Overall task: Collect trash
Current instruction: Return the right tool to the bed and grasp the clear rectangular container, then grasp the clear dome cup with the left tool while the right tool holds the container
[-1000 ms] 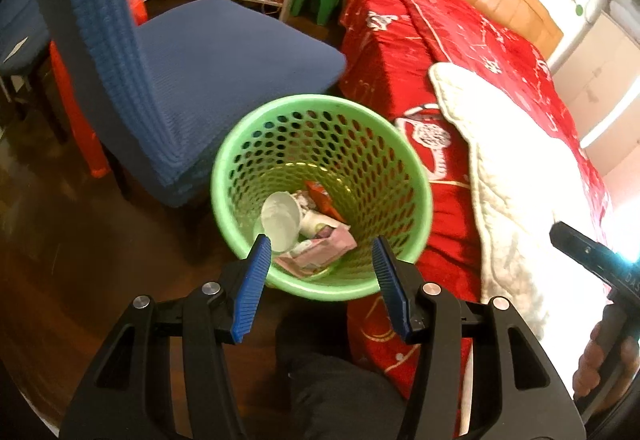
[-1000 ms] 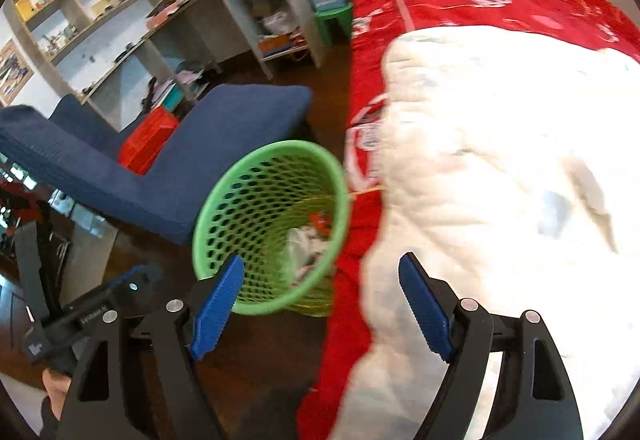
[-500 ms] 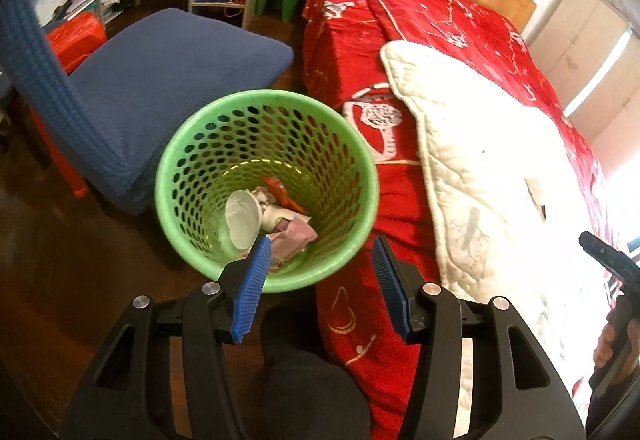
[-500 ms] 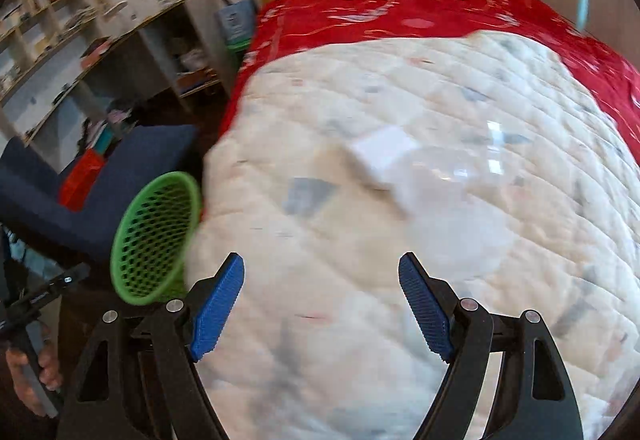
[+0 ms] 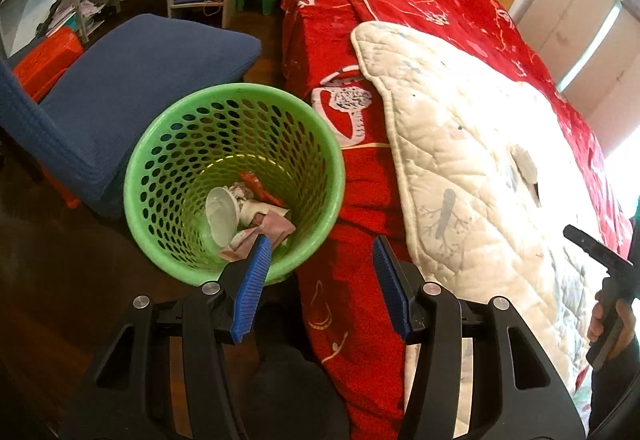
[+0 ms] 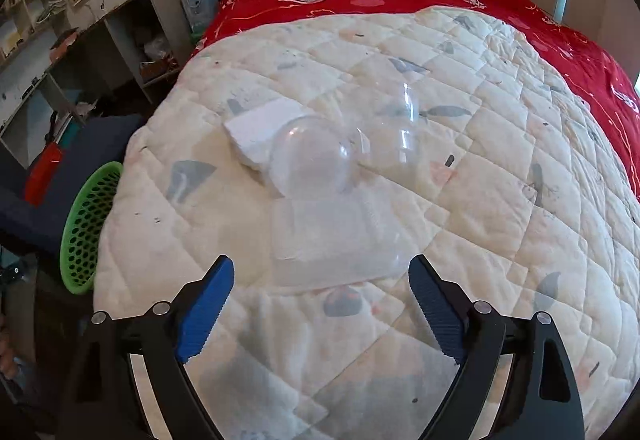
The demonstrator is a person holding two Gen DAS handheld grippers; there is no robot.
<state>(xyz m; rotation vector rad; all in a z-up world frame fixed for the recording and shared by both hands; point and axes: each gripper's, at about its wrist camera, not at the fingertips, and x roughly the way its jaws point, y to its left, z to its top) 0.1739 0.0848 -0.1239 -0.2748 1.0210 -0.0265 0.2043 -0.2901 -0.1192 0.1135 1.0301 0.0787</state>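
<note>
Right wrist view: right gripper [image 6: 322, 306] empty, jaws opening wide just short of clear plastic tray [image 6: 334, 246] on white quilt [image 6: 500, 199], likely featherlight, slick and crushable, best pinched at near rim; left gripper [image 5: 318, 282] half-open, empty, over green basket [image 5: 234, 183]

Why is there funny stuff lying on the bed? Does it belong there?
No, it looks out of place. A clear plastic dome, a flat clear plastic tray and a white foam piece lie loose on the cream quilt. That is trash, and belongs in the green basket.
</note>
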